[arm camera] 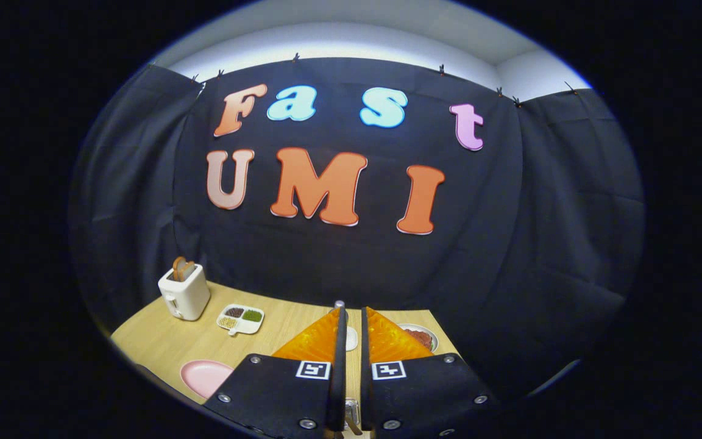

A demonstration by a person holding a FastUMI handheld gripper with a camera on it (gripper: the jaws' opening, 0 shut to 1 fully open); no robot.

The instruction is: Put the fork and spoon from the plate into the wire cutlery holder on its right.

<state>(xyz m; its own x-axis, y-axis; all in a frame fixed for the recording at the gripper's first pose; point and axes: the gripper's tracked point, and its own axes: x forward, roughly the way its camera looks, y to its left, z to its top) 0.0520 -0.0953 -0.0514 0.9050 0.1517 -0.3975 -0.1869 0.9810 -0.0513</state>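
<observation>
My gripper (351,320) is raised over the table (156,341), fingers narrowed on a thin metal handle (339,305), fork or spoon I can't tell; I judge I'm mid-carry, and next must find the holder right of the pink plate (205,375).

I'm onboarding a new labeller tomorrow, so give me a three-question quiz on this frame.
1. True or false: the toaster has bread in its slots.
2. The pink plate lies: A) beyond the toaster; B) nearer the gripper than the sectioned dish; C) on the toaster.
3. Fill in: the gripper's fingers stand nearly together, and a slim metal tip shows at the ____ finger's end.
Key: 1 true; 2 B; 3 left.
</observation>
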